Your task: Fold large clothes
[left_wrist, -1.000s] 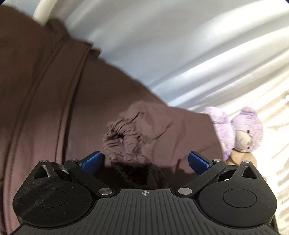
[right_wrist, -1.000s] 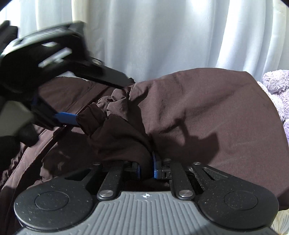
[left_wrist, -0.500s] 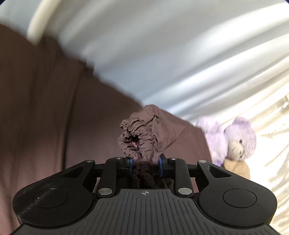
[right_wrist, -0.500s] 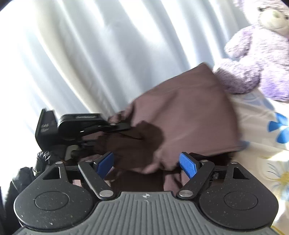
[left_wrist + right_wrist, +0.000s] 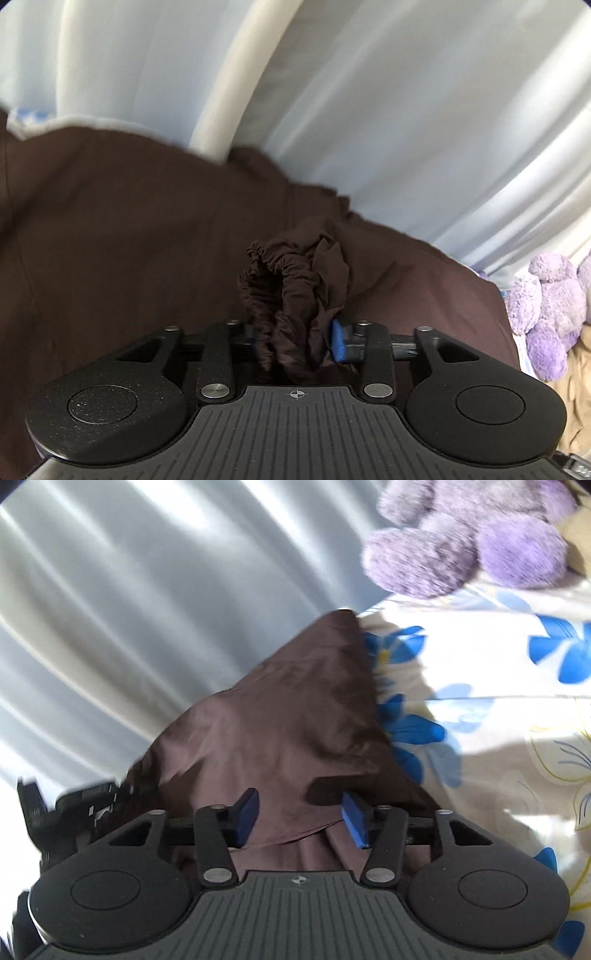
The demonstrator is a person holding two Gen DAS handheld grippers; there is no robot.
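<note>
While the brown garment (image 5: pixel 110 258) lies spread over the bed in front of pale curtains (image 5: pixel 406 110), the left gripper (image 5: pixel 295 343) has its fingers partly apart around the bunched elastic cuff (image 5: pixel 284 288); they have just been opening, cloth packed between the blue pads. Right gripper (image 5: pixel 299 816): fingers partly apart, just been closing, a ridge of brown cloth lying between them, pads not seen pressing it. Garment corner (image 5: pixel 340 627) reaches the flowered bedsheet (image 5: pixel 480 664). Purple plush bear (image 5: pixel 461 546) sits beyond, near the curtain.
</note>
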